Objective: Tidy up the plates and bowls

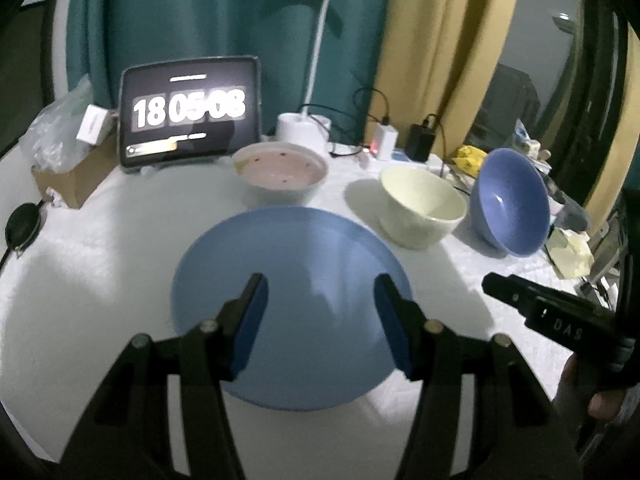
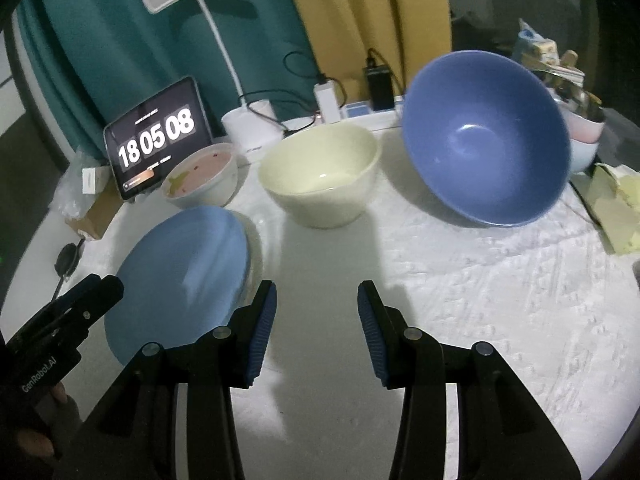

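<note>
A blue plate (image 1: pixel 292 280) lies on the white table just ahead of my left gripper (image 1: pixel 320 284), which is open and empty above its near half. The plate shows in the right wrist view (image 2: pixel 180 272) at the left, seemingly on a white plate. Behind it stand a white bowl with pink inside (image 1: pixel 280 172) (image 2: pixel 200 176), a cream bowl (image 1: pixel 420 208) (image 2: pixel 320 176) and a blue bowl (image 1: pixel 512 204) (image 2: pixel 484 136), which looks tilted. My right gripper (image 2: pixel 316 292) is open and empty over bare table, in front of the cream bowl.
A tablet clock (image 1: pixel 188 112), a white desk lamp (image 1: pixel 304 124), chargers and cables (image 1: pixel 420 136) line the back edge. A cardboard box (image 1: pixel 72 176) and plastic bag sit at far left. Yellow paper (image 2: pixel 616 204) and stacked bowls (image 2: pixel 584 140) lie at right.
</note>
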Demonstrator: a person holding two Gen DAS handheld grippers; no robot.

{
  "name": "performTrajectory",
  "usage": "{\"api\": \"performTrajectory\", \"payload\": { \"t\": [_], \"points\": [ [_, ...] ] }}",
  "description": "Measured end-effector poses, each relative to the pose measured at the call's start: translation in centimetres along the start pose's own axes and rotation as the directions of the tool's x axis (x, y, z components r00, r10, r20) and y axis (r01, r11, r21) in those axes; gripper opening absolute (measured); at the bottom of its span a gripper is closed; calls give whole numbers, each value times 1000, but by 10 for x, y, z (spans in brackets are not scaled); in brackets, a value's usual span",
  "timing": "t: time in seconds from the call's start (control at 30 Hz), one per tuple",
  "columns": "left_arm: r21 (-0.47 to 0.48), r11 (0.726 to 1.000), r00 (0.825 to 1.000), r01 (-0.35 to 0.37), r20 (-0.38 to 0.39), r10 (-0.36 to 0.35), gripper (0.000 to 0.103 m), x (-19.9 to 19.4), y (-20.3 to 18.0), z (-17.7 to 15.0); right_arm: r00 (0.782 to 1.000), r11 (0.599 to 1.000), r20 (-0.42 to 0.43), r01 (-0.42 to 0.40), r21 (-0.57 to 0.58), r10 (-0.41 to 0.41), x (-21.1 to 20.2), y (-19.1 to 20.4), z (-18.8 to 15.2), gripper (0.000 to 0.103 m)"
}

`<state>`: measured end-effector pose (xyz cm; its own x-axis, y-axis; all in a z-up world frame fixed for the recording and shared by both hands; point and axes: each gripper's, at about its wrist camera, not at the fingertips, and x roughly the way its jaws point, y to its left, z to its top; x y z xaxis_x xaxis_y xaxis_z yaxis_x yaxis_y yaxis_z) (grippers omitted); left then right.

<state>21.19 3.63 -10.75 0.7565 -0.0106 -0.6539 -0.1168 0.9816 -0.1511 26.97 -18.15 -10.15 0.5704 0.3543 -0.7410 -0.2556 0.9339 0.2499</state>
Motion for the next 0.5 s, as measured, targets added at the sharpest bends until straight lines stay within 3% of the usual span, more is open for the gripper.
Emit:
{"api": "performTrajectory", "payload": {
  "t": [0.5],
  "points": [
    [96,994,999,52,-16,-51,57,7,-66,3,998,997,51,26,73,-29,-28,-63,-2,44]
  ]
}}
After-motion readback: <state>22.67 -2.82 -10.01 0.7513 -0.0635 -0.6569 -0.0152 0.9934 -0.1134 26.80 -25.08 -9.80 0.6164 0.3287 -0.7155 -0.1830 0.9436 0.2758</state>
